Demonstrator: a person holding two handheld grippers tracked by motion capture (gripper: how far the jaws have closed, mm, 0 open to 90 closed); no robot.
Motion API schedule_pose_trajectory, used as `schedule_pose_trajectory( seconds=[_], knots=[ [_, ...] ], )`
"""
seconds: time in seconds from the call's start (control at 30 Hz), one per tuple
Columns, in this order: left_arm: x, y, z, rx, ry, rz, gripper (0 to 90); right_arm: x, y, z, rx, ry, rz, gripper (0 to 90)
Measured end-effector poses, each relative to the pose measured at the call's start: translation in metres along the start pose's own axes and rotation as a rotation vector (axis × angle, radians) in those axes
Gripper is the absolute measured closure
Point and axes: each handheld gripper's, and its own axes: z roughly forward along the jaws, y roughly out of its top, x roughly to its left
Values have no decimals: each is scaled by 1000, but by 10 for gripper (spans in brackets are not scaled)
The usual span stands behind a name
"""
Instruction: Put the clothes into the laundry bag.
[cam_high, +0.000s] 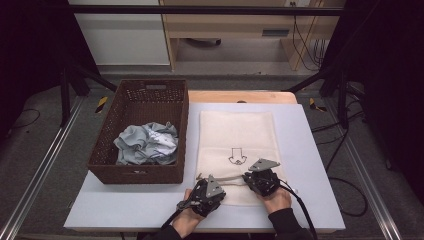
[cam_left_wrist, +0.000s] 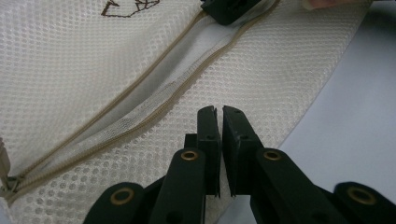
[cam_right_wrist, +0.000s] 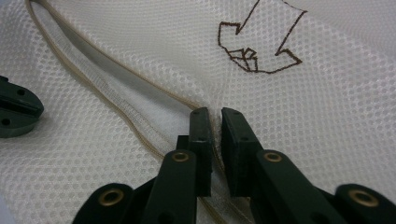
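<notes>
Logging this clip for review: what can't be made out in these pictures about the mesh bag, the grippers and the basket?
- Left gripper: whether its near-closed jaws pinch the mesh bag; the jaws hide the fabric, left gripper view.
- Right gripper: whether it grips the zipper edge; hidden between the jaws.
- Zipper's far end: cut off by the frame edge, right gripper view.
- Grey cloth in the basket: too crumpled and small to identify, high view.

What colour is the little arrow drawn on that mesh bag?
Dark brown, on the cream mesh bag; the arrow shows best in the right gripper view.
</notes>
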Motion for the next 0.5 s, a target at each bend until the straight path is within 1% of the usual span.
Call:
schedule_pose_trajectory(
  seconds=[0.03,0.1,0.13,0.17,0.2,0.23,0.27,0.3,0.33,0.37,0.4,0.47,0.5],
  knots=[
    [0,0,0,0,0,0,833,0,0,0,0,0,0,855],
    [2,3,-2,9,-8,8,811,-3,1,-1,0,14,23,873],
    [2,3,-2,9,-8,8,805,-3,1,-1,0,14,23,873],
    [4,6,-5,-4,-6,9,791,-4,2,-4,-10,24,34,877],
    [5,8,-7,-14,-5,12,783,-4,3,-6,-15,25,35,878],
    [5,8,-7,-14,-5,12,770,-3,4,-8,-24,25,38,879],
    [8,14,-13,-34,15,16,749,-3,4,-11,-36,23,33,880],
    [10,18,-15,-44,23,22,723,-3,5,-14,-46,24,29,880],
    [12,22,-17,-53,40,27,675,-4,6,-16,-57,28,36,881],
    [12,22,-17,-53,40,27,635,-4,6,-18,-63,28,38,881],
    [18,30,-19,-65,57,19,604,-6,7,-19,-74,31,32,882],
    [21,38,-16,-68,62,18,529,-6,8,-22,-80,31,45,883],
    [22,42,-12,-63,72,29,492,-6,8,-22,-85,32,36,883]
  ],
)
